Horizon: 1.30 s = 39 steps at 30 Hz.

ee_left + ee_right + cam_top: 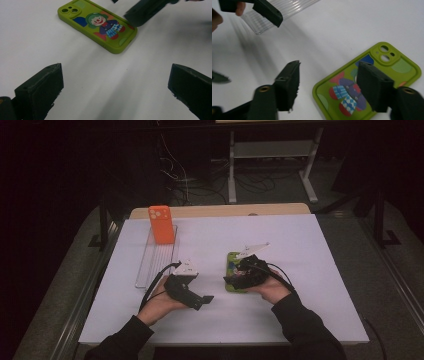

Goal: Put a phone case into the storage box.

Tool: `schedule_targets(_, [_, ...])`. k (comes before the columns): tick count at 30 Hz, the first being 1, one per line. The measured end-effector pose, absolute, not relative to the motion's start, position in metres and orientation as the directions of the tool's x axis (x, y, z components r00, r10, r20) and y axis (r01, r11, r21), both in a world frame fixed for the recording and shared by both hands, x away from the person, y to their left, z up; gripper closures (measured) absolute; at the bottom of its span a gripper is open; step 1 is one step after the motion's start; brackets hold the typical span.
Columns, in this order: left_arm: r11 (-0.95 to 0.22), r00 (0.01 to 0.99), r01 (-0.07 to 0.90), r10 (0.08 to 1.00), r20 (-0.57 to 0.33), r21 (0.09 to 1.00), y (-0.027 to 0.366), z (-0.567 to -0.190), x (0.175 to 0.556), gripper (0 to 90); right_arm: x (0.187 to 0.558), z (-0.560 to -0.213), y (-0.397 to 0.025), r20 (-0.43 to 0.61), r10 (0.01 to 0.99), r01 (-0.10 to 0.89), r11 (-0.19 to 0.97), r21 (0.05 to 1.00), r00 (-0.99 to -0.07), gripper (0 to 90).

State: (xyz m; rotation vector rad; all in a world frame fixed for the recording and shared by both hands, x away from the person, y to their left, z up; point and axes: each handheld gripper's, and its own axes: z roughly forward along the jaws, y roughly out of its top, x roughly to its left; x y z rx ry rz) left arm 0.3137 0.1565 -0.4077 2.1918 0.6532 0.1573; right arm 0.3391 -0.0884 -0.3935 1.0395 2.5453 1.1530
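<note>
Green phone case [367, 82], clown picture up, flat on the white table [300, 310], directly under the right claw [332, 85]. Jaws spread wide and empty, 1 over the case's printed face, the other over bare table beside its long edge. Looks like the approach step of a pickup, grip not yet made. Next move, at a guess: lower, straddle the long edges or catch 1 edge, then close; thin flat case, so probably needs a jaw tip worked under the rim or a slide toward open table.

Left claw [115, 87] also released, jaws wide apart, nothing between them, low over bare table with the case ahead of it and well apart.

Farther off, beyond the left claw, clear ribbed tray [155, 260] with an orange phone case [161, 225] standing upright at its far end.

Plenty of bare table between the 2 claws and ahead of the right one; table's near edge close behind both hands. Main hazard: the 2 claws meeting over the case.
</note>
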Motion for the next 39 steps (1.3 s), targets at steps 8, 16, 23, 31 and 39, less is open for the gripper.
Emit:
schedule_targets(8, [-0.541,0.865,0.392,0.493,-0.096,0.744,0.158,-0.407,0.315,0.0,0.350,-0.403,-0.067,0.149,0.646,0.555,0.487,0.674,-0.748,59.9])
schedule_targets(16, [-0.529,0.857,0.408,0.502,-0.112,0.744,0.157,-0.407,0.314,0.0,0.358,-0.417,-0.054,0.147,0.637,0.567,0.527,0.633,-0.757,83.5])
schedule_targets(23, [-0.530,0.857,0.408,0.503,-0.112,0.743,0.157,-0.406,0.314,0.0,0.360,-0.429,-0.046,0.135,0.633,0.572,0.561,0.599,-0.762,88.0])
schedule_targets(31, [-0.524,0.856,0.411,0.504,-0.117,0.746,0.157,-0.407,0.314,0.0,0.361,-0.432,-0.045,0.128,0.636,0.578,0.575,0.580,-0.761,88.3])
schedule_targets(39, [-0.528,0.856,0.409,0.504,-0.113,0.744,0.157,-0.407,0.314,0.0,0.360,-0.431,-0.053,0.106,0.647,0.581,0.586,0.565,-0.755,88.3])
